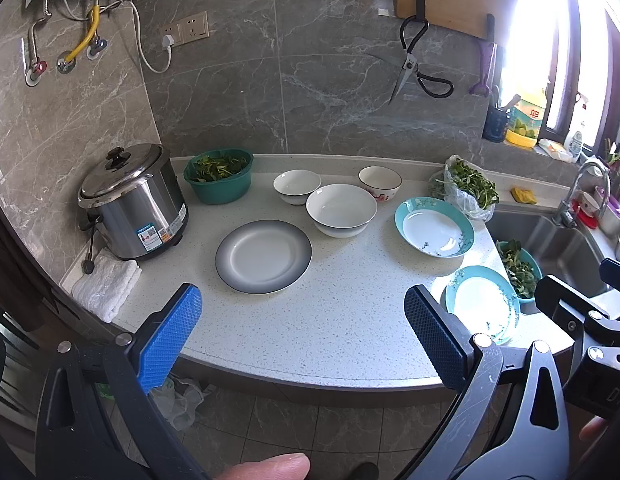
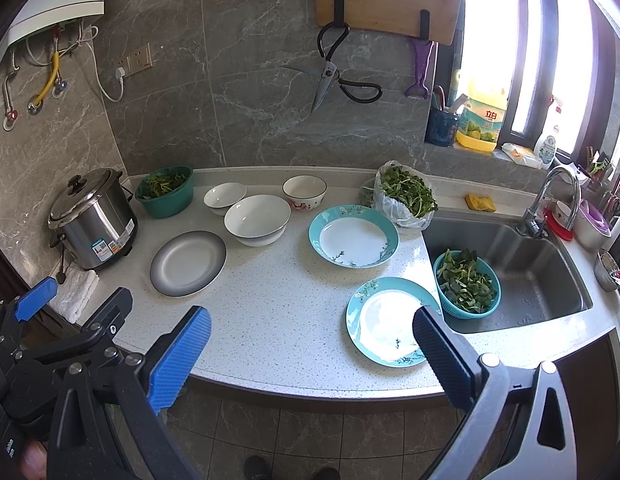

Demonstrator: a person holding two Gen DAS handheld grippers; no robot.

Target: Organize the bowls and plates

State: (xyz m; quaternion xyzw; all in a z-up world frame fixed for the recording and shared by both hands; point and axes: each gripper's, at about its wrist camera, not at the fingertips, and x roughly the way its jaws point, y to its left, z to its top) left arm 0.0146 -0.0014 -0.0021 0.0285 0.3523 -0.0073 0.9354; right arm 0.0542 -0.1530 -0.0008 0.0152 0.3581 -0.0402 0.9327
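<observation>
I work over a speckled white stone countertop backed by grey marble tile. Both tools hang spread and empty short of its front edge. Largest first: the grey-rimmed round plate lies ahead of my left gripper; approach low, pinch its near rim. The teal floral plate sits under my right gripper; the white ceramic bowls stand beyond.

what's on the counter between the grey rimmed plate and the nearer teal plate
Nothing: in the right wrist view, bare speckled counter runs from the grey-rimmed plate to the nearer teal plate.
</observation>
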